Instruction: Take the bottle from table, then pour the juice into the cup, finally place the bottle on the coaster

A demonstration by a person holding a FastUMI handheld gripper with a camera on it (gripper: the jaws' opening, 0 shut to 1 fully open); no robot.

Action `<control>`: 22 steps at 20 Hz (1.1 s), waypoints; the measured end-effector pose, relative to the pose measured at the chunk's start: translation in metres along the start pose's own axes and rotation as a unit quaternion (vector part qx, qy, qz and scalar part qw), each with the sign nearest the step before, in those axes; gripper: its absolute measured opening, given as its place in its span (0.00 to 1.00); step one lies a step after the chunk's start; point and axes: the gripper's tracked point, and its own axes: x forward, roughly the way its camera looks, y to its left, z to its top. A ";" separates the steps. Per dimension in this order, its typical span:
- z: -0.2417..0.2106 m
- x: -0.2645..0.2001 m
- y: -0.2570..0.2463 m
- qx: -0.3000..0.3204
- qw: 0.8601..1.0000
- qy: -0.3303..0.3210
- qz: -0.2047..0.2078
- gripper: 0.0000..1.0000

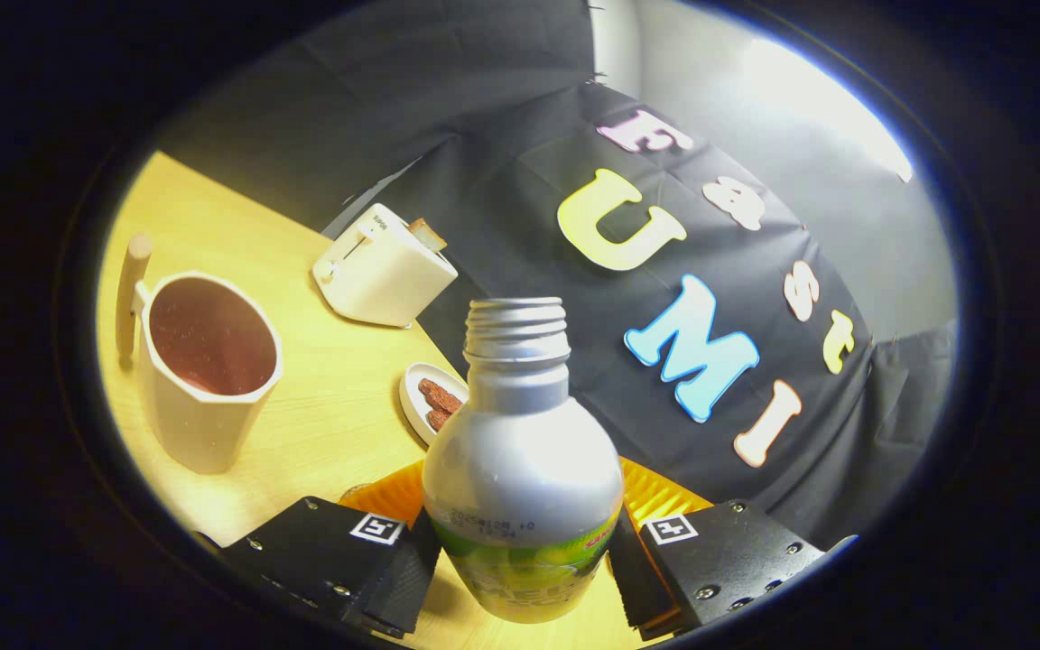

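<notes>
Pale wooden table (321, 433), black cloth wall, jaws clamped on uncapped bottle (522, 469) above orange coaster (394, 495)

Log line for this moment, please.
claw: shut on capless silver metal bottle | bottle: upright over orange ribbed coaster | white handled cup: holds dark liquid | phase: placing

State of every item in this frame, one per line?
bottle: uncapped, tilted, between the fingers
gripper: shut on the bottle
cup: upright, reddish inside
toaster: slice sticking out
small dish: holds brown pieces
coaster: orange, behind the bottle
</notes>
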 end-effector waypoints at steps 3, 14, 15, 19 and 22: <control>-0.006 0.000 -0.001 0.058 0.998 0.007 0.004 0.81; 0.011 0.015 0.013 0.359 0.925 0.025 0.120 0.81; 0.011 0.018 0.014 0.384 0.913 0.031 0.132 0.81; 0.004 0.033 0.009 0.414 0.900 0.044 0.125 0.81; 0.000 0.040 0.018 0.414 0.901 0.045 0.125 0.81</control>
